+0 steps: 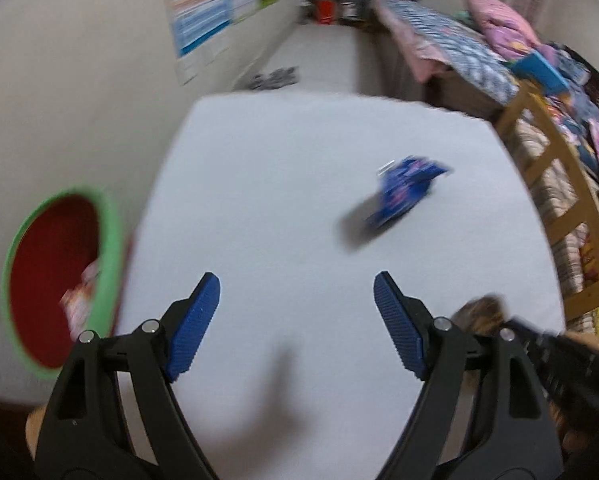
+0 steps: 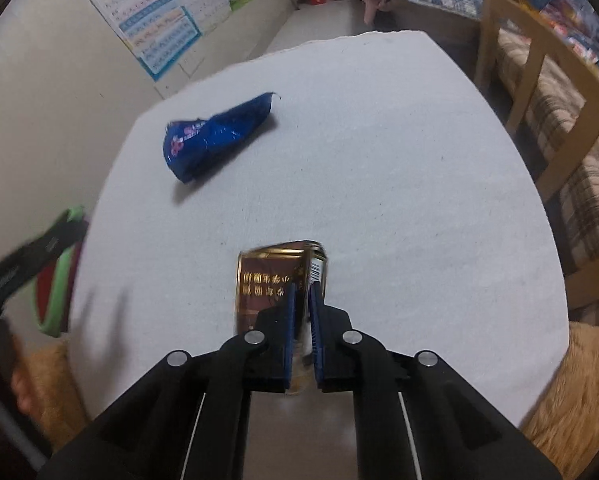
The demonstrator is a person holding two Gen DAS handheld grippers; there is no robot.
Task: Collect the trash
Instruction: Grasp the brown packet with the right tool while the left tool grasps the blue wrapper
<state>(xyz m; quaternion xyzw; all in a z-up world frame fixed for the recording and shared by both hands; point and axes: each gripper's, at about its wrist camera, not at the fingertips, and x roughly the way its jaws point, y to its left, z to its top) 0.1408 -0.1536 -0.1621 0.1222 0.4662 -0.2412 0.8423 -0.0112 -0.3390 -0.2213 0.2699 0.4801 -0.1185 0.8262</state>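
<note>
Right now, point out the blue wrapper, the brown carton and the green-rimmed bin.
blue wrapper (image 2: 215, 138): right wrist view, middle of the crumpled foil.
brown carton (image 2: 269, 280): right wrist view, printed front face ahead of the jaws.
green-rimmed bin (image 1: 113, 240): left wrist view, right side of the green rim.

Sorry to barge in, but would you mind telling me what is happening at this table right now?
A person is clearing trash off a white table with a handheld gripper in each hand. The right gripper is shut on a brown and gold packet at the near edge. The left gripper is open and empty. A crumpled blue wrapper lies on the table. A green-rimmed red bin beside the table already holds a wrapper.
</note>
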